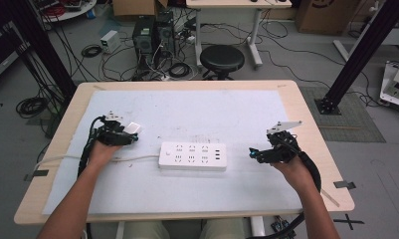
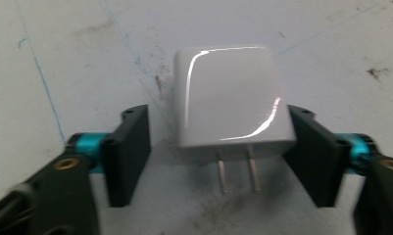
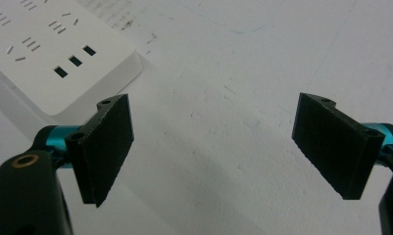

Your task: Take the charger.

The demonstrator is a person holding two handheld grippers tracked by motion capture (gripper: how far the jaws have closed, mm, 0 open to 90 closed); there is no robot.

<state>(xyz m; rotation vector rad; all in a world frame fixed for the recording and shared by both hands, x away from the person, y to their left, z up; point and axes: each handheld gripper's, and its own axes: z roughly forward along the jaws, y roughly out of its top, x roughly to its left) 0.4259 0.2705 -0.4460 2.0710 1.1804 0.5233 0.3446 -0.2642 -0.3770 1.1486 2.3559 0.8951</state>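
In the high view, a person sits at a light wooden bench (image 1: 306, 119) covered by a pale sheet (image 1: 197, 109). The left gripper (image 1: 129, 133) rests on the left part of the sheet, held by the left hand (image 1: 101, 152), and a small white charger plug (image 1: 133, 128) sits at its tip. A white power strip (image 1: 192, 156) lies flat near the middle of the sheet, its cord (image 1: 132, 159) running off to the left and passing just below the left hand. The right gripper (image 1: 256, 154) is held by the right hand (image 1: 292, 169) on the right part of the sheet, pointing towards the power strip but well apart from it.

In the left gripper view, the charger plug (image 2: 233, 98) lies between the two black fingers (image 2: 130, 152), its glossy white body facing up and its two metal prongs (image 2: 238, 174) pointing back towards the camera. The right-hand finger touches the side of the plug; on the other side a narrow gap of sheet shows between finger and plug. So the fingers stand close about the plug without gripping it on both sides. The plug rests on the scuffed sheet.

In the right gripper view, the two black fingers (image 3: 106, 147) stand wide apart with nothing between them, above bare sheet. A corner of the power strip (image 3: 61, 54) shows at the upper left, beyond the left-hand finger, with its socket slots and three small rectangular ports visible.
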